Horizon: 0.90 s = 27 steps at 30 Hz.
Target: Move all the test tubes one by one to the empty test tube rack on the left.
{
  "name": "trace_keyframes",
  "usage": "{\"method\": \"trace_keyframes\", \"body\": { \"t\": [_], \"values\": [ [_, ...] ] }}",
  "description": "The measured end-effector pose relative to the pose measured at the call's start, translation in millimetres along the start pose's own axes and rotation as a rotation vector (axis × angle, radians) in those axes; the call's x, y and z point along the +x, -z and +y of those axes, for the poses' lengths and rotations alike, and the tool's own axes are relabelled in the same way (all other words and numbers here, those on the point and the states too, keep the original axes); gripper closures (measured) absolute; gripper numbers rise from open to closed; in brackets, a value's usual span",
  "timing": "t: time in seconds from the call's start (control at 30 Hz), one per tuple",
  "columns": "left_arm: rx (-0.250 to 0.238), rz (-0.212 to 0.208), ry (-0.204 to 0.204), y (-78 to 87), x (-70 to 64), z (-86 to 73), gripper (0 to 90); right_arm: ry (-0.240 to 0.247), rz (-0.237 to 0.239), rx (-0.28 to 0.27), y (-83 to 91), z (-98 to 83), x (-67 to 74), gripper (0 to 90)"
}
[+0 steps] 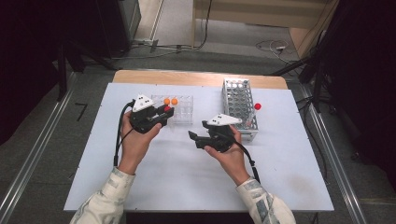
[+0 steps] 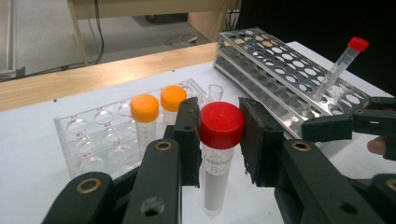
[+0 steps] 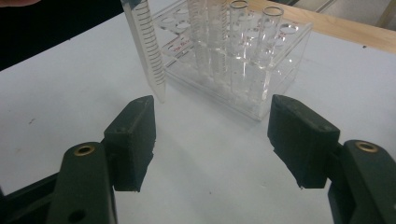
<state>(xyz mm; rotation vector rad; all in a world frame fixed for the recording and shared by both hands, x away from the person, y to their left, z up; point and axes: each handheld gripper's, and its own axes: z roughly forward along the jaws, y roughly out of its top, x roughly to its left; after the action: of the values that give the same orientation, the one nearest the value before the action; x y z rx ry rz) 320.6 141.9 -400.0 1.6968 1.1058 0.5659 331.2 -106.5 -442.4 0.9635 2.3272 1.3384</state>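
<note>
The left gripper [image 1: 164, 113] hangs over the table's [image 1: 154, 182] left half, its jaws clamped on the cap of a red-capped tube [image 2: 220, 145] that stands upright just in front of the clear rack [image 2: 100, 142]. The right gripper [image 1: 195, 139] points left near the middle, jaws wide apart with nothing between them — bare table beneath. The held tube's tip is cut off in the left gripper view — in the right gripper view its cap is.
</note>
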Motion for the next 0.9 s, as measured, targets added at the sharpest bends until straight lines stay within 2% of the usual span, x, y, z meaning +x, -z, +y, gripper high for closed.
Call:
{"method": "trace_keyframes", "body": {
  "t": [0.5, 0.9],
  "values": [
    [0.004, 0.043, 0.002, 2.3, 10.6, 9.5, 70.5, -0.010, -0.006, -0.008, 6.6, -3.6, -6.2, 31.3],
    [0.008, 0.071, 0.012, -3.9, 19.4, 17.6, 70.5, -0.013, -0.012, -0.007, 10.7, -6.1, -10.8, 31.3]
  ]
}}
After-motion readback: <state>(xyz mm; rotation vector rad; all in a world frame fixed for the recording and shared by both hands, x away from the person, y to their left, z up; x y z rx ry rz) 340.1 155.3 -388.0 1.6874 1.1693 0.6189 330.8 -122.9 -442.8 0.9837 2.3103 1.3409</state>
